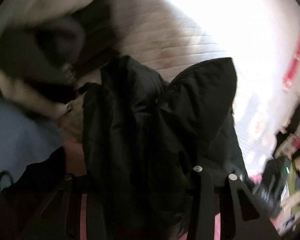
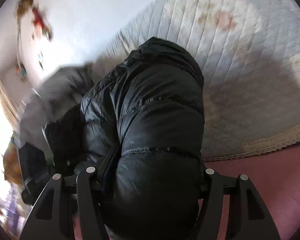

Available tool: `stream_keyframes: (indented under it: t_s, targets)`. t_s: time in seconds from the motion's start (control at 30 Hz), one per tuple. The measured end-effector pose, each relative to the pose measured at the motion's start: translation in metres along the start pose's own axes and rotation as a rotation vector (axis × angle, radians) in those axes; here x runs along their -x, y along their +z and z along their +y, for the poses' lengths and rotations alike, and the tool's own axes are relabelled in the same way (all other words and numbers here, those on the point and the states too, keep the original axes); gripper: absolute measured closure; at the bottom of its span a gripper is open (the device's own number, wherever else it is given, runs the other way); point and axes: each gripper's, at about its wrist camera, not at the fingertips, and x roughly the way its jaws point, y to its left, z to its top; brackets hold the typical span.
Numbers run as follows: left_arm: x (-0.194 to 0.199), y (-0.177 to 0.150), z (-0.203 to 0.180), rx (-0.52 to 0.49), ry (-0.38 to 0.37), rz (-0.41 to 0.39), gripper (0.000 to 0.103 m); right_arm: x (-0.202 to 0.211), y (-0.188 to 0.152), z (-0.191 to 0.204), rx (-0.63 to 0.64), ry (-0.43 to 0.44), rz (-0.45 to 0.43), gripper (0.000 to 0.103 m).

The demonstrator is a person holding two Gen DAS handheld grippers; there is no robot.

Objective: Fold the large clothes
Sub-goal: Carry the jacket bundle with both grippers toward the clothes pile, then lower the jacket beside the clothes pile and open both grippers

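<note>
1. Right now, a big black puffy jacket (image 2: 156, 108) fills the middle of both views.
2. It is shiny and has sewn lines across it, like fat soft pillows in a row.
3. From the right wrist, the jacket bulges up between the two black fingers of the right gripper (image 2: 150, 172).
4. The jaws stand wide, and the thick jacket fills all the space between them.
5. The fingers (image 2: 90, 196) press into the puffy cloth on both sides, so the right gripper has hold of the jacket.
6. From the left wrist, the same jacket (image 1: 150, 120) hangs in dark folds in front of the left gripper (image 1: 150, 176).
7. The jacket covers most of the gap between its fingers.
8. One finger (image 1: 202, 200) shows on the right side, and the other is mostly lost in the dark cloth on the left.
9. The jaws are partly closed with the jacket bunched between them, so the left gripper seems to hold the jacket too.
10. Behind the jacket lies a pale quilted bed cover (image 2: 240, 50) with long sewn lines and faint pink spots.
11. Part of the jacket rests on or just over this cover; which one I cannot tell.
12. A dark red floor (image 2: 270, 180) shows under the edge of the bed.
13. From the left wrist, a light blue cloth (image 1: 16, 136) sits at the left, and a grey cloth (image 1: 40, 46) lies above it.
14. Both are blurry.
15. From the right wrist, a grey blurry cloth (image 2: 56, 92) is just beside the jacket on the left.
</note>
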Motion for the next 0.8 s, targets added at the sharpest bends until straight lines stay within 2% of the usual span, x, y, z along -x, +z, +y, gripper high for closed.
stream_keyframes:
  t_s: [0.07,0.17,0.23,0.3,0.33,0.4,0.47,0.5,0.53,0.57,0.6,0.63,0.7,0.73,0.8]
  targets:
    - [-0.018,-0.002,0.003,-0.038,0.078,0.030,0.063,-0.018,-0.010,-0.001,0.027,-0.031,0.034,0.040]
    - [-0.027,-0.006,0.005,-0.014,0.091,0.038,0.060,-0.033,-0.021,-0.004,0.040,-0.095,0.084,0.039]
    - [-0.029,-0.002,0.018,0.029,0.081,0.024,0.048,-0.031,-0.021,0.002,0.076,-0.113,0.097,0.039]
    - [-0.030,-0.002,0.021,0.018,0.124,0.022,0.032,-0.030,-0.021,0.008,0.106,-0.130,0.124,0.037]
    - [-0.028,0.000,0.014,-0.007,0.158,0.016,0.032,-0.030,-0.021,0.010,0.120,-0.139,0.137,0.036]
    - [-0.024,0.001,-0.002,-0.070,0.179,0.000,0.031,-0.027,-0.017,0.011,0.124,-0.128,0.158,0.035]
    - [-0.018,0.003,-0.015,-0.154,0.226,-0.015,0.025,-0.018,-0.014,-0.001,0.085,-0.126,0.166,0.033]
    - [-0.014,0.002,-0.025,-0.208,0.267,-0.045,0.020,-0.014,-0.013,-0.005,0.067,-0.135,0.165,0.029]
    - [-0.003,-0.002,-0.030,-0.254,0.303,-0.098,0.017,-0.008,-0.012,-0.010,0.063,-0.143,0.163,0.027]
    - [0.006,-0.003,-0.036,-0.293,0.348,-0.167,0.009,-0.005,-0.009,-0.013,0.067,-0.160,0.160,0.022]
    - [0.013,-0.002,-0.040,-0.316,0.384,-0.225,0.001,-0.002,-0.007,-0.016,0.081,-0.191,0.144,0.017]
    - [0.020,-0.002,-0.041,-0.324,0.394,-0.260,0.000,0.003,-0.005,-0.016,0.100,-0.226,0.112,0.015]
    - [0.034,-0.001,-0.042,-0.320,0.339,-0.300,0.000,0.021,-0.001,-0.015,0.140,-0.297,-0.005,0.015]
    - [0.039,0.000,-0.044,-0.315,0.316,-0.318,0.000,0.028,0.002,-0.014,0.147,-0.302,-0.044,0.015]
    - [0.051,0.001,-0.051,-0.308,0.281,-0.367,0.000,0.044,0.005,-0.011,0.155,-0.263,-0.108,0.006]
